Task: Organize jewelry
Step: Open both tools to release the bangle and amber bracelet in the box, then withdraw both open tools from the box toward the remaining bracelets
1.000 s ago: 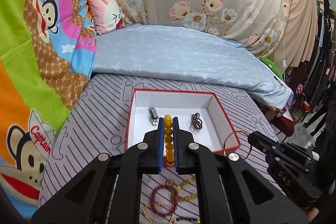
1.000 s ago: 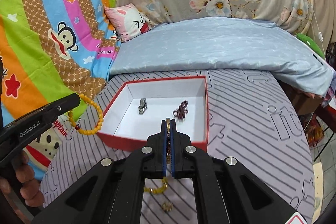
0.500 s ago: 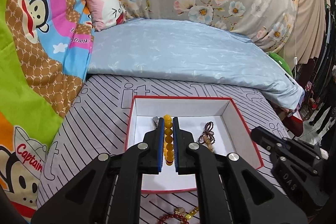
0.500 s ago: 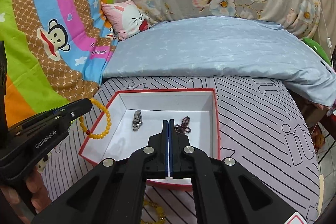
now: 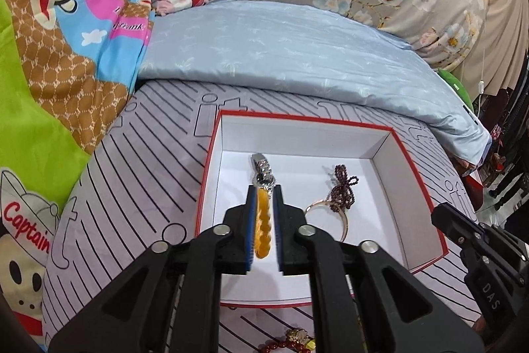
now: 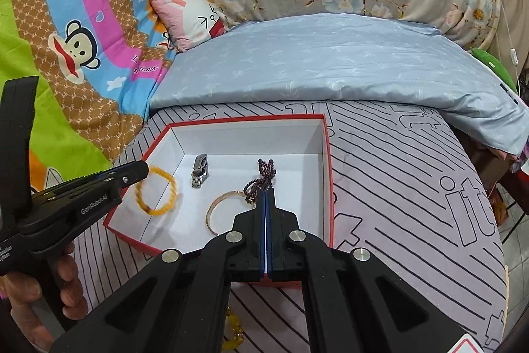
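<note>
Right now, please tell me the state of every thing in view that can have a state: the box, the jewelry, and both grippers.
Red box: open, no lid in view.
Yellow bead bracelet: held by left gripper, over the box.
Gold bangle: lying in the box.
Watch: lying in the box.
Dark bead string: lying in the box.
Right gripper: shut, empty.

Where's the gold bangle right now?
The gold bangle lies flat in the red box, near its front right, touching the dark bead strand and just ahead of the right gripper.
</note>
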`<move>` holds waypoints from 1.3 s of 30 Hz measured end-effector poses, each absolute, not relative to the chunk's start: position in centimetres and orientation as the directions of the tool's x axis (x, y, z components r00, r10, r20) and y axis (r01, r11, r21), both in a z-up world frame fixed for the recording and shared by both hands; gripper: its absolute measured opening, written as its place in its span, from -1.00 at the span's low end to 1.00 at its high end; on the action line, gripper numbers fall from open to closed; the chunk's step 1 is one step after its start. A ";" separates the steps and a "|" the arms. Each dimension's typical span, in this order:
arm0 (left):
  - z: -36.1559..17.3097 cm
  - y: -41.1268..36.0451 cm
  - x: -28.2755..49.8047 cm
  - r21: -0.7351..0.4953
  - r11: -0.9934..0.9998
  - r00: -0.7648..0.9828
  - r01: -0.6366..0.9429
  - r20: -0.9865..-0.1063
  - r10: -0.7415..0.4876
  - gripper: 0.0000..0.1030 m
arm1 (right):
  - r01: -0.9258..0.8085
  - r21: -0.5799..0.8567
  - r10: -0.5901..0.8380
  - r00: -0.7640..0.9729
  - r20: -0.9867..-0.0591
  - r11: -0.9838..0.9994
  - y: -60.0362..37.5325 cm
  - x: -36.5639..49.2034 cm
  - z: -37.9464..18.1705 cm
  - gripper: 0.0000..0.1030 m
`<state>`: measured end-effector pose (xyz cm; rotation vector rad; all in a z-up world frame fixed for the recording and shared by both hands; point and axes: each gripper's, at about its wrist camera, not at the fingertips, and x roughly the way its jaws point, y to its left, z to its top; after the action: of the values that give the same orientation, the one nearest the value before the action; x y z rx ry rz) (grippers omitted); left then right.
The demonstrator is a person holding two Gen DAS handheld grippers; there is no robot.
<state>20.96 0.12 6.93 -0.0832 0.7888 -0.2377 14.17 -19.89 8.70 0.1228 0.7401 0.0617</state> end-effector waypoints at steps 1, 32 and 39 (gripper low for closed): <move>6.8 0.2 20.9 -0.161 0.971 0.680 0.175 -0.694 -0.237 -0.57 | -0.013 0.135 0.101 0.734 -0.672 0.991 -19.8 14.1 8.5 -0.99; 5.6 4.1 13.9 -0.177 0.979 0.677 0.102 -0.708 -0.199 0.16 | 0.003 0.141 0.096 0.720 -0.688 0.990 -18.7 8.2 7.4 -0.28; 3.9 4.6 11.5 -0.192 0.977 0.646 0.098 -0.734 -0.209 0.16 | 0.002 0.140 0.099 0.694 -0.714 0.990 -18.4 6.3 6.0 -0.28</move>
<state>11.48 4.61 3.93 -0.1391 0.8509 -0.1749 6.25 -18.37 6.04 0.1336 0.8032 0.0544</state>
